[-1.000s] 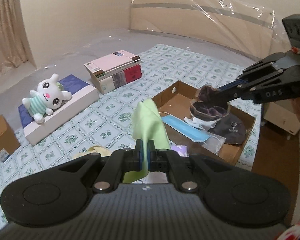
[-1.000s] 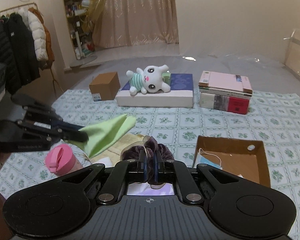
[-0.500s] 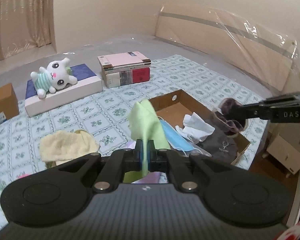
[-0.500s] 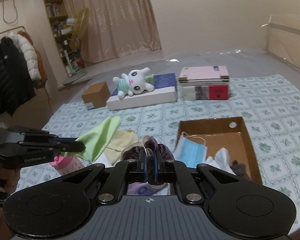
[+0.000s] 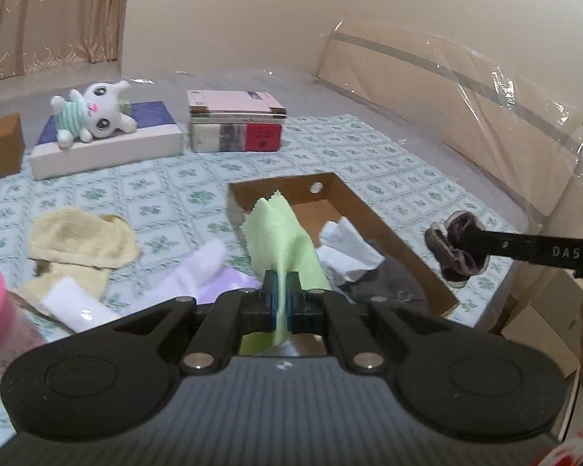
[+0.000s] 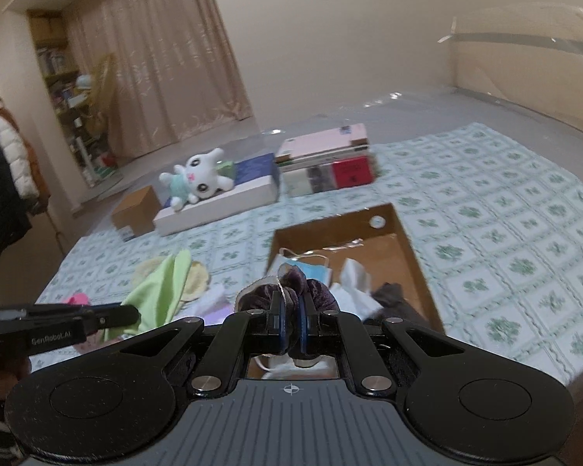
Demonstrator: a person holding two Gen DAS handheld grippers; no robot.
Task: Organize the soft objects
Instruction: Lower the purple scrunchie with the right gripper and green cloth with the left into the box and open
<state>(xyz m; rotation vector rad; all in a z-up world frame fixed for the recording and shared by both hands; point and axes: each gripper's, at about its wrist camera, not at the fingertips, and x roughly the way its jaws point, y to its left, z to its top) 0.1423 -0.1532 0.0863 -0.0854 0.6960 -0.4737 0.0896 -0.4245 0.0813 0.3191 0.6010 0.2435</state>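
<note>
Green cloth (image 5: 281,233) hangs from my left jaws (image 5: 280,299), clamped tight, just over the cardboard box (image 5: 388,233). My right jaws (image 6: 289,324) pinch the purple scrunchie (image 6: 291,291) beside it. I should lower both inside before letting go.

Cardboard box (image 5: 377,221): open on top; far half bare floor, near half filled by white cloth (image 5: 349,248), blue mask (image 6: 311,272) and a dark grey item (image 5: 392,283).
Patterned sheet (image 5: 167,194): clear band between the box and the back row.
Back row: book stack (image 5: 235,126), flat white box (image 5: 109,147) bearing a plush toy (image 5: 93,114), small carton (image 5: 0,147); all well apart from the open box.
Left of the box: yellow towel (image 5: 77,237), white and lilac cloths (image 5: 198,272), pink cup (image 5: 0,318), crowding the near edge.
Right of the box: open sheet toward the wrapped headboard (image 5: 447,85).
</note>
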